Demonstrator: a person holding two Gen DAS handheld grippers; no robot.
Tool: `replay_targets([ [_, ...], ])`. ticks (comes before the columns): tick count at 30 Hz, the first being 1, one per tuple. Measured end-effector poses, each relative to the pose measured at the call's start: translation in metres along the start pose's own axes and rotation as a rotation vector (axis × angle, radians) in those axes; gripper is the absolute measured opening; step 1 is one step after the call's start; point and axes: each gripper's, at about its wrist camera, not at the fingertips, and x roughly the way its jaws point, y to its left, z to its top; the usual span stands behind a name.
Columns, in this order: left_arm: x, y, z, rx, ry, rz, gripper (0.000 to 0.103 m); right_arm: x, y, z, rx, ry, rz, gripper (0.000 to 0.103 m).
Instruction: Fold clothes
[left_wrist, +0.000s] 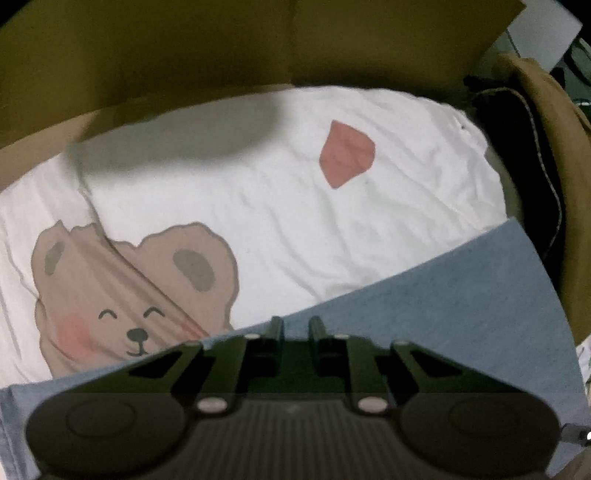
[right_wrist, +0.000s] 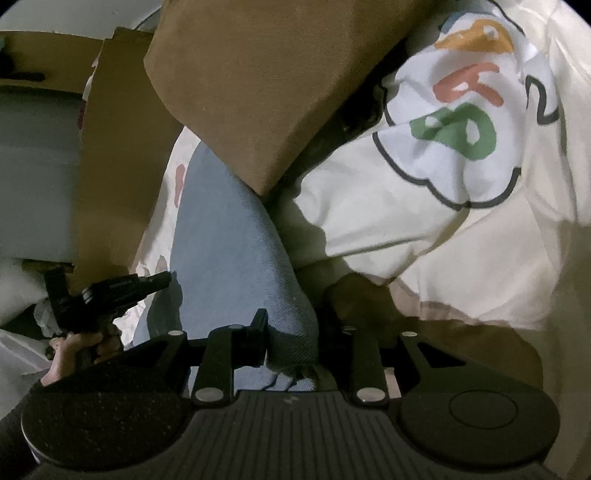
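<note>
Step in hand: placing a folded light-blue garment (left_wrist: 443, 314) into a cardboard box (left_wrist: 221, 55) — judged from how it lies on top of clothes already stacked there.

Blue garment, position: it lies across the near right part of a white bear-print T-shirt (left_wrist: 258, 192), its far edge running diagonally over the bear's chin; in the right wrist view it runs as a long folded band from the near fingers toward the far box wall.

Left gripper (left_wrist: 295, 325): fingers narrowly parted and resting over the blue cloth; whether they pinch it cannot be told, as the tips are dark against the fabric.

Right gripper (right_wrist: 291, 332): fingers closed around the near folded end of the blue garment, cloth bunched between them.

Surroundings: a folded tan garment (right_wrist: 258, 92) overlaps the far end of the blue one; a cream printed top (right_wrist: 461, 147) lies to the right.

Person: a hand (right_wrist: 74, 347) grips the left tool's handle at near left.

Next move calls for: freeing both ends cleanly and withdrawing without dragging the fold open — the soft cloth is likely to cling to the fingers.
</note>
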Motion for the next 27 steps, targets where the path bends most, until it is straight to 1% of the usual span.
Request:
replay_targets([
  [3, -0.009, -0.004, -0.014, 0.032, -0.025, -0.024, 0.018, -0.003, 0.0, 0.002, 0.004, -0.021, 0.009, 0.029],
  [5, -0.01, -0.005, -0.026, 0.052, -0.019, -0.032, 0.018, -0.004, 0.0, 0.004, 0.007, -0.034, 0.015, 0.029],
  [7, -0.011, -0.006, -0.038, 0.07, -0.013, -0.033, 0.018, -0.004, 0.002, 0.005, -0.002, -0.03, 0.014, 0.03],
  [9, -0.014, -0.002, -0.045, 0.059, -0.025, -0.043, 0.018, -0.004, 0.002, 0.007, -0.01, -0.025, 0.014, 0.03],
  [12, -0.016, 0.001, -0.048, 0.055, -0.027, -0.049, 0.018, -0.004, 0.003, 0.012, -0.022, -0.021, 0.016, 0.03],
  [16, -0.009, 0.002, -0.041, 0.047, -0.019, -0.05, 0.018, 0.0, 0.007, 0.016, -0.036, -0.019, 0.008, 0.031],
  [21, 0.002, 0.004, -0.034, 0.002, -0.005, -0.061, 0.018, 0.009, 0.02, 0.026, -0.075, -0.013, 0.006, 0.031],
  [23, 0.0, 0.0, -0.038, 0.002, -0.013, -0.069, 0.016, 0.013, 0.025, 0.031, -0.089, -0.01, 0.004, 0.031],
  [27, -0.006, -0.008, -0.056, 0.015, -0.032, -0.097, 0.016, 0.021, 0.032, 0.039, -0.111, 0.003, 0.002, 0.031],
])
